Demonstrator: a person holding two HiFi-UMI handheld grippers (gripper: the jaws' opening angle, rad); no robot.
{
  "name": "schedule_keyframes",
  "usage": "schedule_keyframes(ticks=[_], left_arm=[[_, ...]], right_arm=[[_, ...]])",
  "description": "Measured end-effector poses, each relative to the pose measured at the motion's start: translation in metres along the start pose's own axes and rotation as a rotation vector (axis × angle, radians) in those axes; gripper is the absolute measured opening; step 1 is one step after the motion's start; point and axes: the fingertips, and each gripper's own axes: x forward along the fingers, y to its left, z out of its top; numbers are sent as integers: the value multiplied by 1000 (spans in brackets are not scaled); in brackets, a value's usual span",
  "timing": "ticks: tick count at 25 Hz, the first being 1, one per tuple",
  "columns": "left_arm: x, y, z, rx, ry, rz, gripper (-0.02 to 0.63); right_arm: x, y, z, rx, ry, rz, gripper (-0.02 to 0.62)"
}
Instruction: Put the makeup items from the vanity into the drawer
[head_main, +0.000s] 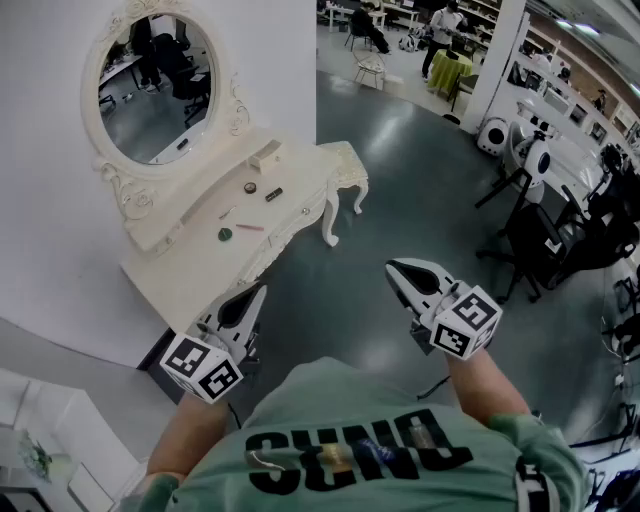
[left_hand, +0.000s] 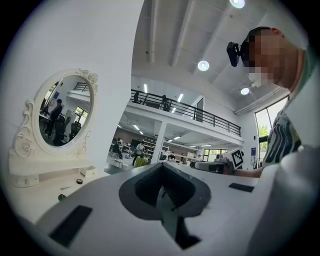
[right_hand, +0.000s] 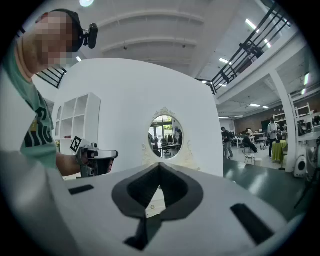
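Both grippers are shut with nothing between the jaws. The left gripper (head_main: 258, 292) has its tips pressed together and is held level. The right gripper (head_main: 395, 268) is also closed tip to tip and tilts very slightly down. They sit side by side in front of the person's chest, well apart from each other, over the dark floor (head_main: 420, 190). The left one is just off the near edge of the vanity (head_main: 185, 265) and the right one is farther from it. None of the makeup is touched: it all lies on the vanity top below the oval mirror (head_main: 160, 85). There is a green disc (head_main: 226, 234) with a pink pencil (head_main: 250, 227) beside it, and farther back a dark disc (head_main: 250, 187), a dark stick (head_main: 273, 194) and a small cream box (head_main: 265, 155). A stool (head_main: 345, 160) stands at the vanity's far end. No view shows the drawer clearly.
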Motion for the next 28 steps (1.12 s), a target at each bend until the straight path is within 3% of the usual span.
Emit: schedule_keyframes(ticks=[16,28], left_arm=[[32,-13,0,8,7,17,-5],[105,-54,-12,-4,-12,21,-5]], right_arm=[[-9,-25,7,1,-28,22,10],[-55,-91,-1,1,-10,45,11]])
